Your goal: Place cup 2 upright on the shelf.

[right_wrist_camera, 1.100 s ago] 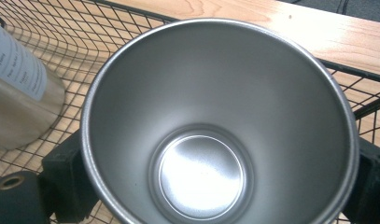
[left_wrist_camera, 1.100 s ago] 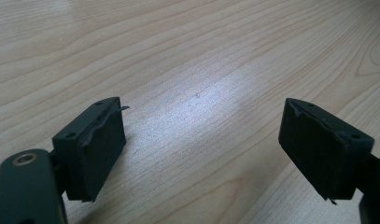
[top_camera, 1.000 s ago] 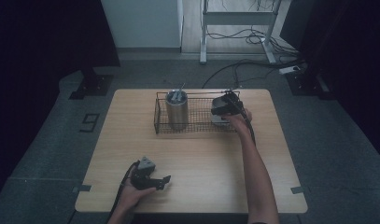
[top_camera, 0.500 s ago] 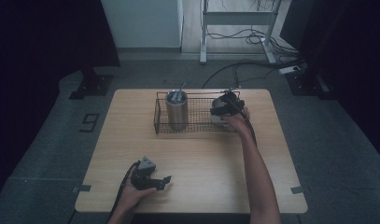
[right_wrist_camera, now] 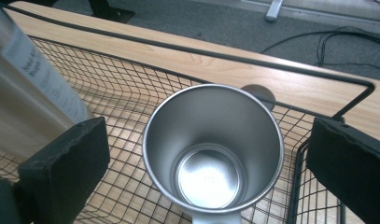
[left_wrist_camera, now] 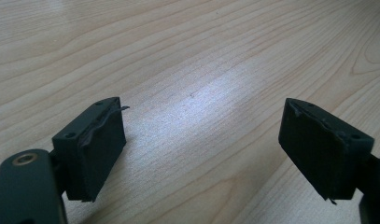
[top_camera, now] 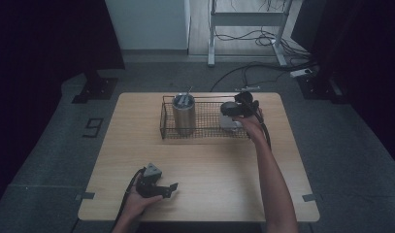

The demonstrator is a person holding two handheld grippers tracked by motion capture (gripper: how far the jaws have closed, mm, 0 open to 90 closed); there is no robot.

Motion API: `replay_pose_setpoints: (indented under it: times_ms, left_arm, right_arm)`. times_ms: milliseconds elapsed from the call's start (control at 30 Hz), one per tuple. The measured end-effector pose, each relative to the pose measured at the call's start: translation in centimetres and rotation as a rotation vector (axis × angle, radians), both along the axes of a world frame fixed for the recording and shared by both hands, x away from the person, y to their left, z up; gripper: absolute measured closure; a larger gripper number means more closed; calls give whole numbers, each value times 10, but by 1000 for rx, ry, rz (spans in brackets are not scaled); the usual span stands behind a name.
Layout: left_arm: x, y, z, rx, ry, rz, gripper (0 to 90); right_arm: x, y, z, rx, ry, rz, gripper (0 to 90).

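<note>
In the high view we see a light wooden table (top_camera: 200, 160) with a black wire-mesh basket (top_camera: 200, 132) standing on its far half. At the basket's left end stands a tall brushed-steel tumbler (top_camera: 184, 115), upright, with thin metal pieces sticking out of its top; we cannot tell what they are. At the basket's right end we make out a shorter, open stainless-steel cup (top_camera: 229, 118). Our right gripper (top_camera: 242, 109) hangs right over that cup, its black body covering part of it, the forearm reaching in from the bottom edge. Our left gripper (top_camera: 161, 187), topped by a grey three-cornered plate, sits low near the front edge of the table, well apart from the basket, pointing to the right.

In the left gripper view we look along the left gripper (left_wrist_camera: 201, 149) at bare wood grain. Its two black jaws stand wide apart with nothing between them.

In the right gripper view the right gripper (right_wrist_camera: 201, 163) looks straight down into the steel cup (right_wrist_camera: 213, 149), which stands upright on the basket's mesh floor (right_wrist_camera: 131, 107), near the basket's corner. The jaws are spread wide, one on each side of the rim and clear of it. The tall tumbler (right_wrist_camera: 33, 88), bearing a white label, rises at the left edge.
</note>
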State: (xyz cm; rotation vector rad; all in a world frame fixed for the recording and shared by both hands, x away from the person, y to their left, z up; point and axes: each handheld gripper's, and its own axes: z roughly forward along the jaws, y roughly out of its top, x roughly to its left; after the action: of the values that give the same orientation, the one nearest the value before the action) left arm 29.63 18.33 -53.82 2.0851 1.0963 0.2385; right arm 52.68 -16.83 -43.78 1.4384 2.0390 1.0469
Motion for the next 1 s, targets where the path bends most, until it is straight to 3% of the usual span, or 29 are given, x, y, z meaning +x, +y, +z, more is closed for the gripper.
replay_pose_setpoints:
  times_ms: [167,633,1000]
  left_arm:
    - [0,0,1,0,-2,-1,148]
    - [-1,-1,1,5,-2,-4,149]
    - [-1,2,2,2,-3,6,148]
  right_arm:
    - [-10,-5,6,23,-37,4,25]
    - [-50,-30,5,59,-53,15,46]
    - [-99,-50,-16,72,-63,44,74]
